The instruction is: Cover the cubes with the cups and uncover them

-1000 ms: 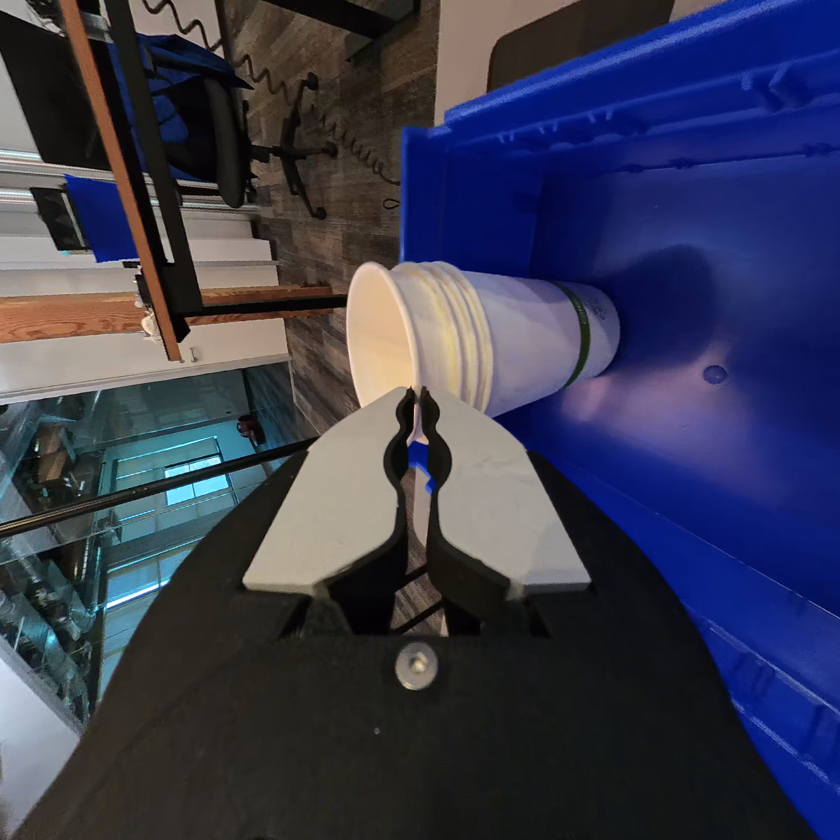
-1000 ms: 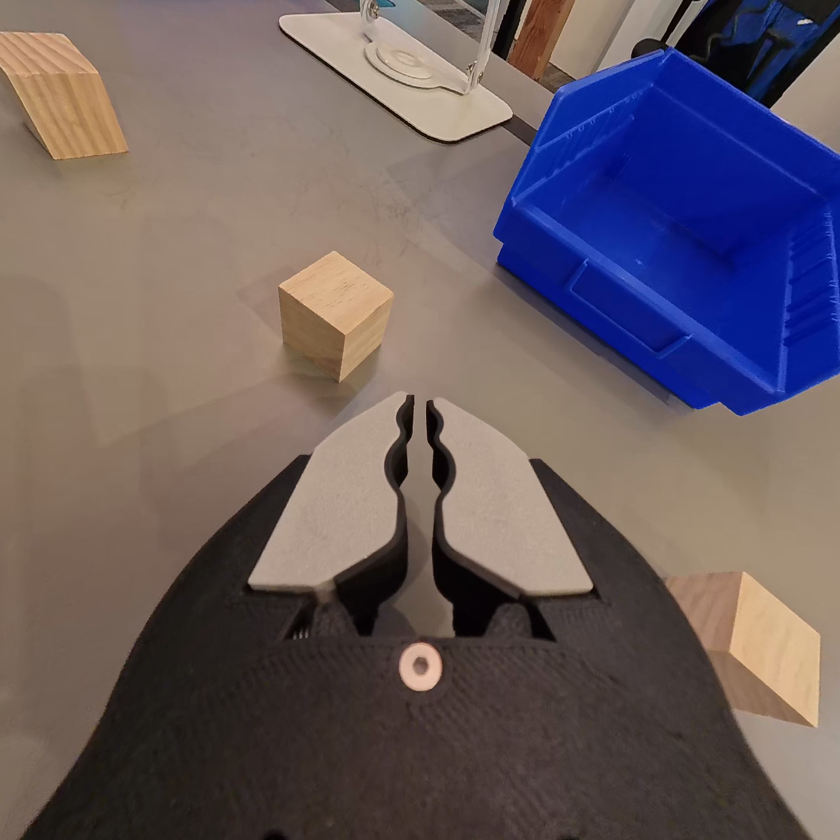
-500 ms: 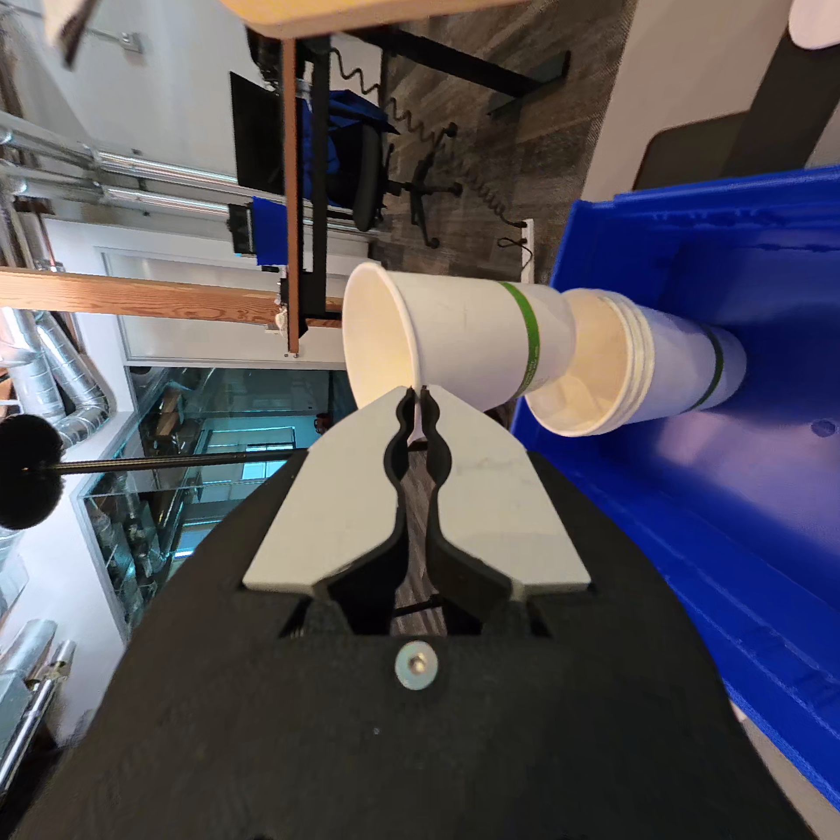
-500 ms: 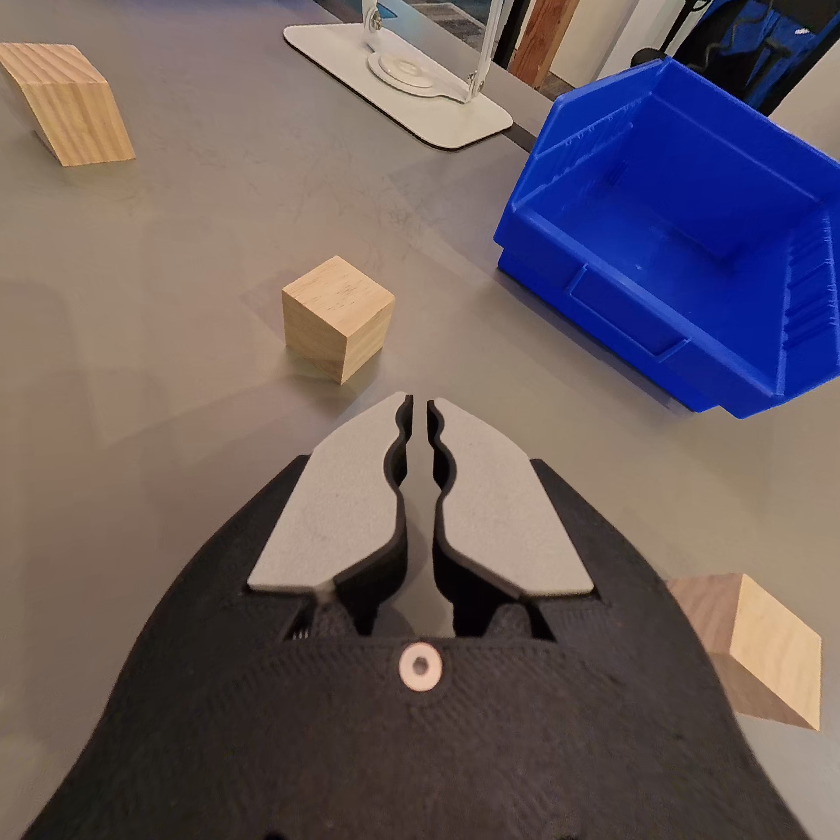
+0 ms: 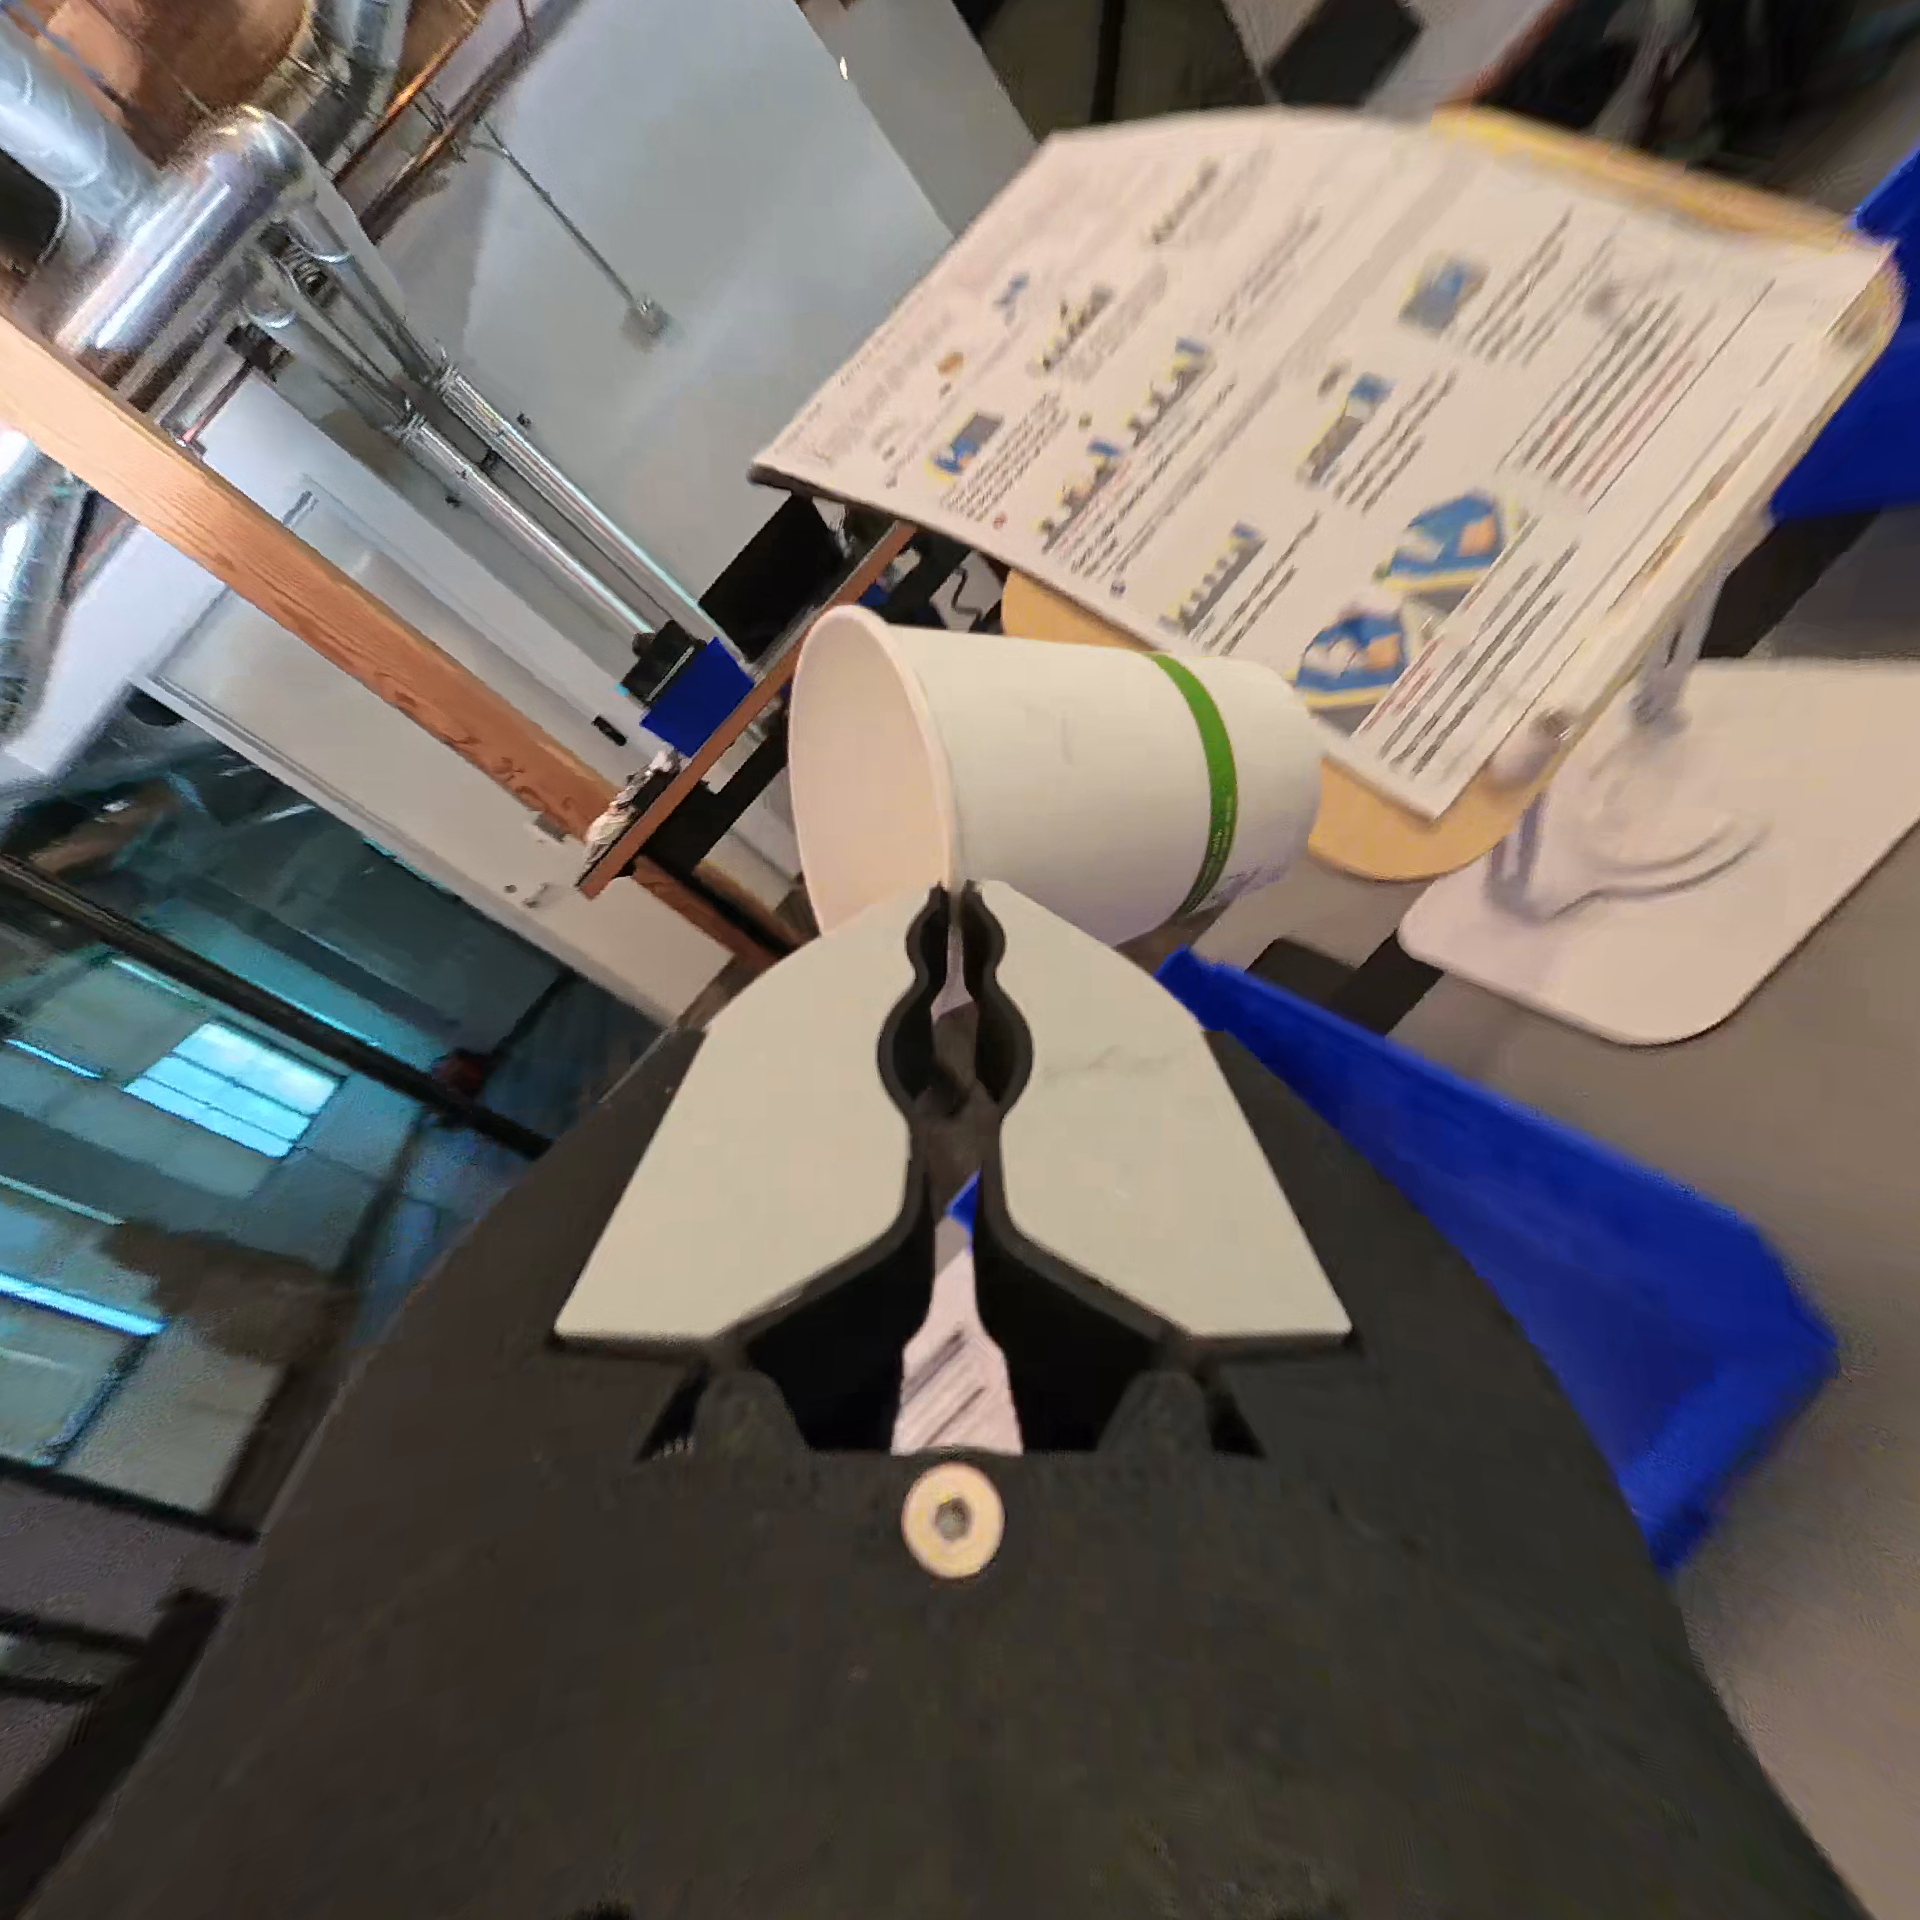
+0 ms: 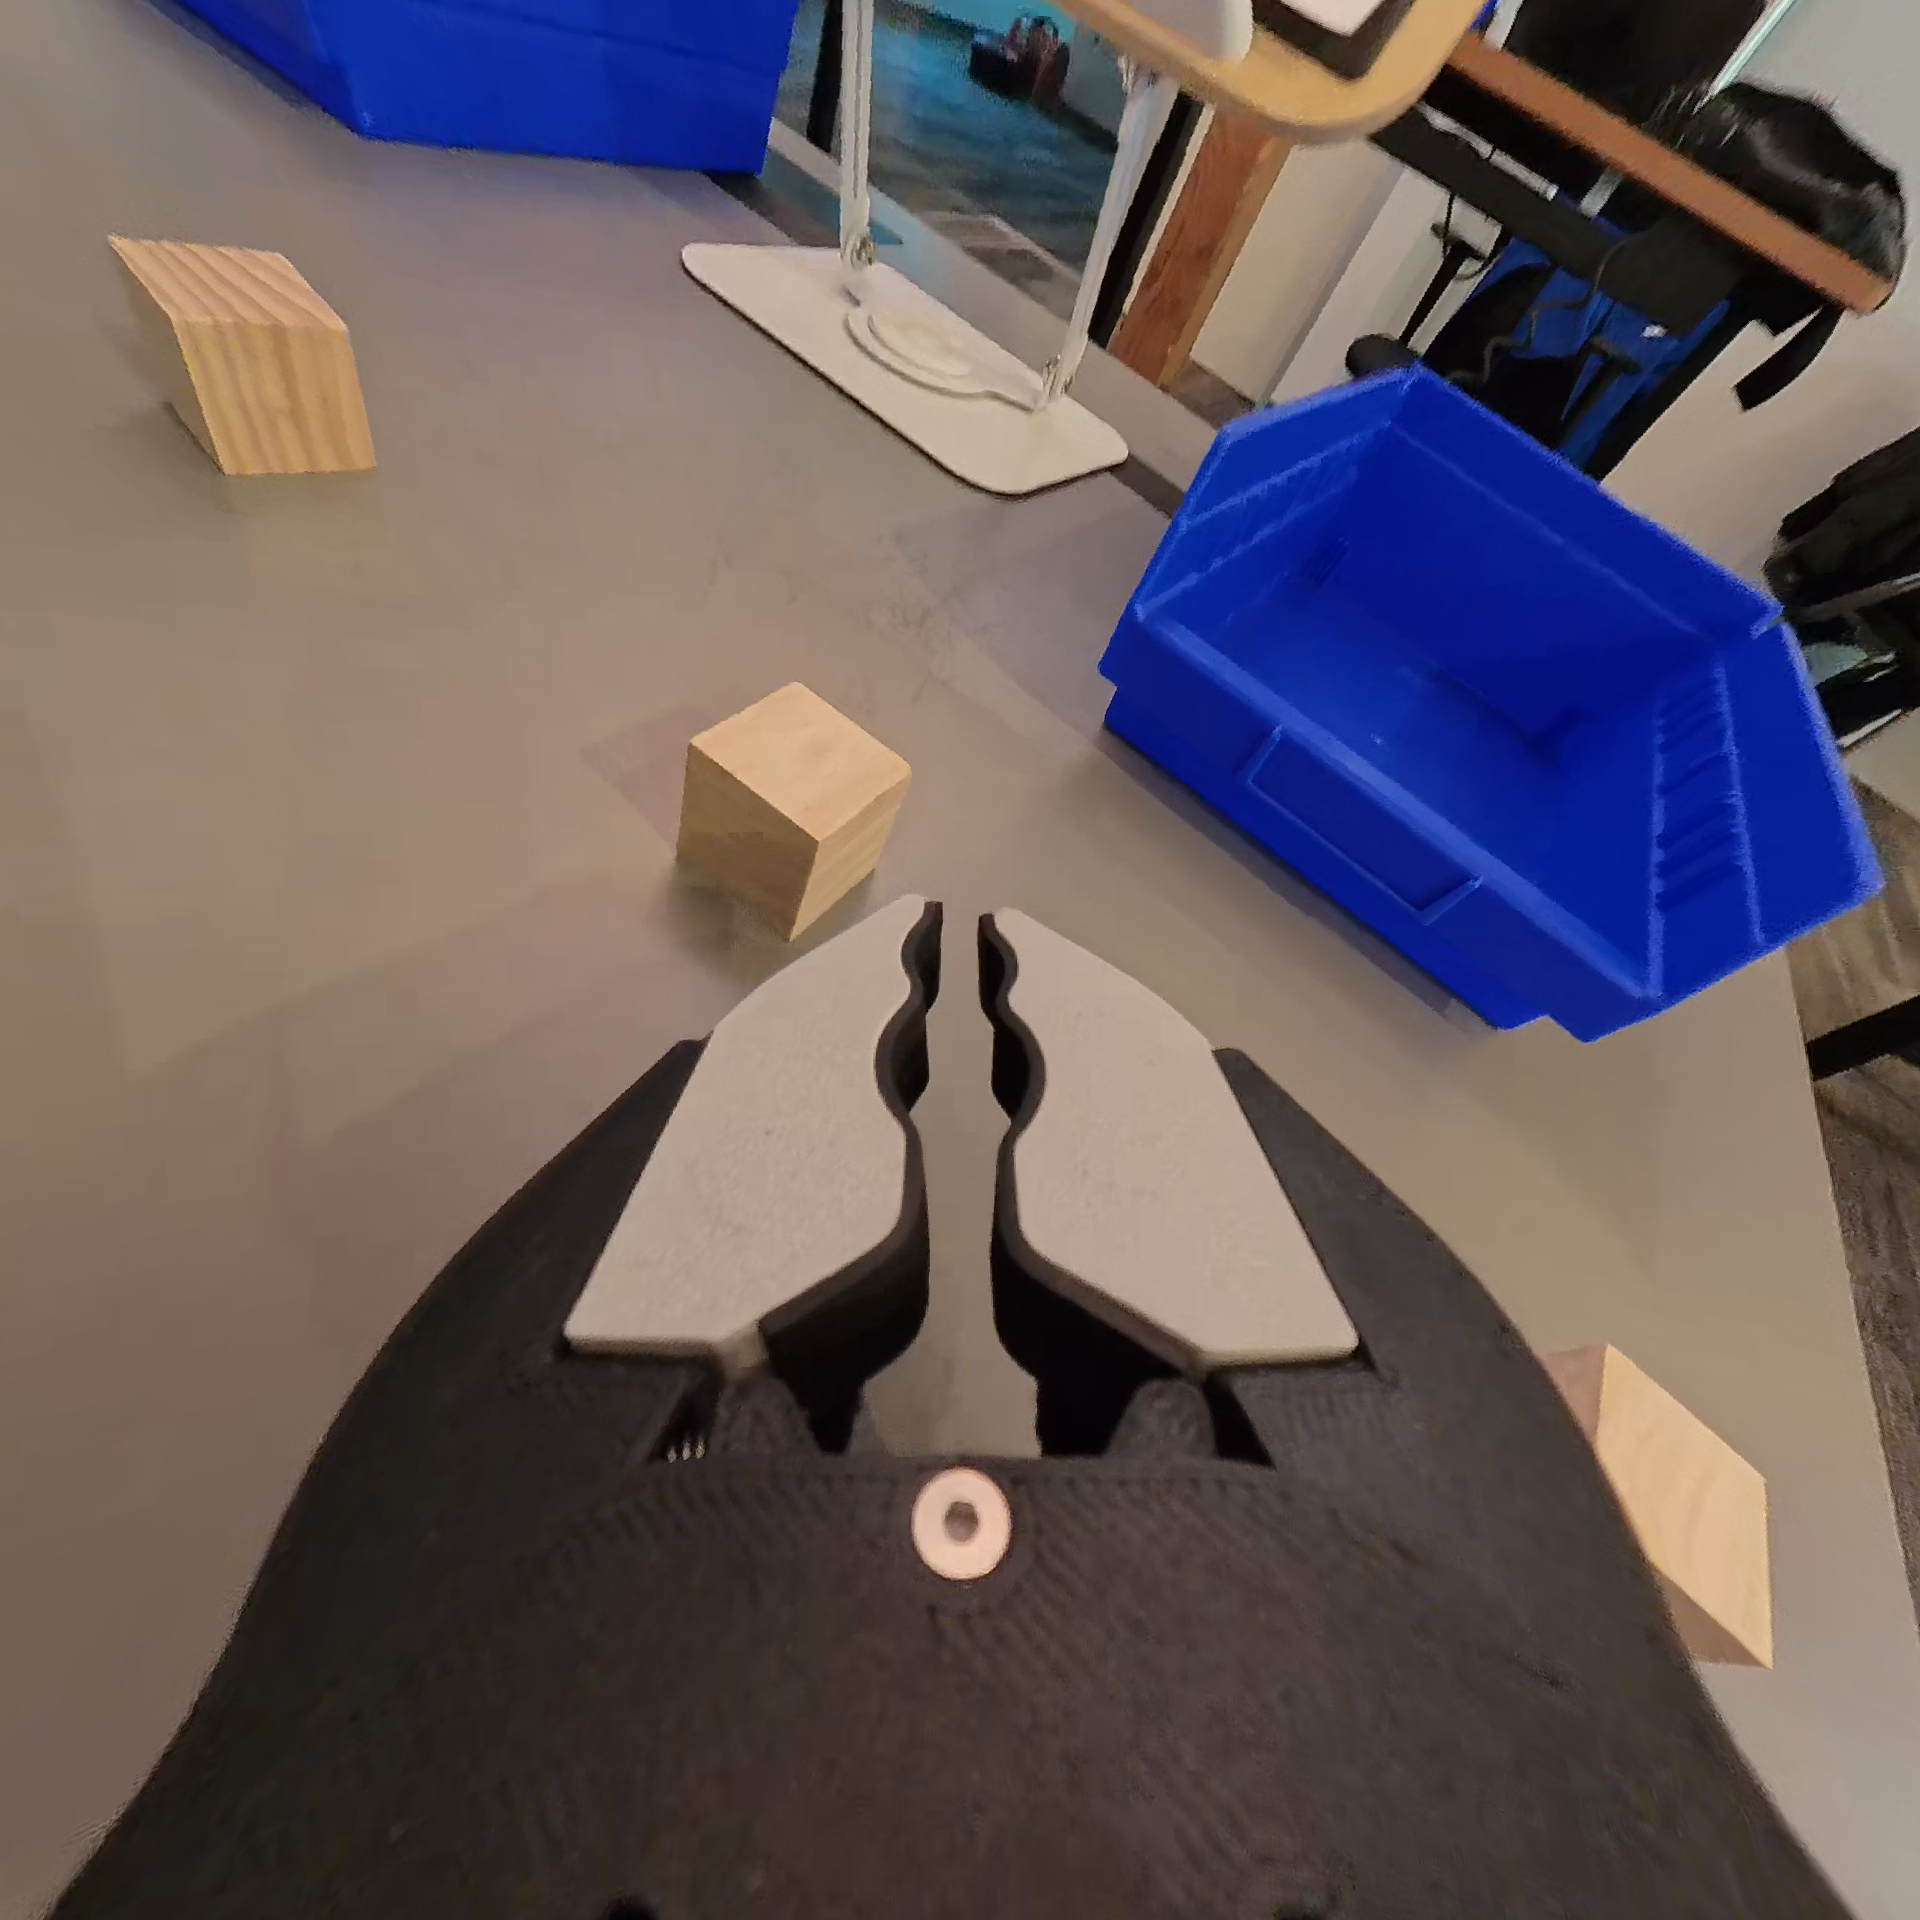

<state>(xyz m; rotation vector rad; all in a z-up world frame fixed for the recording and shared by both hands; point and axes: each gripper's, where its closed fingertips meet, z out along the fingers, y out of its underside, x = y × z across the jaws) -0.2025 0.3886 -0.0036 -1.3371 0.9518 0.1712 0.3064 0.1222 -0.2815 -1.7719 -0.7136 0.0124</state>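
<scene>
The left claw (image 5: 954, 902) is squeezed tight on the rim of a white paper cup (image 5: 1049, 774). The cup has a green ring near its bottom. It lies on its side in the air, with its open mouth turned to the left and its bottom pointing right. This claw is tipped, so the room behind it looks slanted. Just under the cup and to the right is the edge of a blue bin (image 5: 1507, 1226), blurry. Behind the cup is a printed sheet on a wooden board (image 5: 1351, 416), and the board sits on a white stand (image 5: 1662, 883) on the gray table (image 5: 1849, 1143).

The right claw (image 6: 960, 914) holds nothing. Its two gray fingers (image 6: 800, 1122) are almost together, with only a thin gap between them. It hangs above the table (image 6: 416, 779) and points forward and down. Just past its tips sits a small wooden cube (image 6: 792, 808) with no cup on it. A second cube (image 6: 249, 358) sits far off at the top left. A third cube (image 6: 1673, 1527) is near the claw's right side, partly hidden by its black body. To the right is an open blue bin (image 6: 1486, 696). Another blue bin (image 6: 499, 62) is at the far edge. The white stand (image 6: 904, 353) is between them, near the table's back edge.
</scene>
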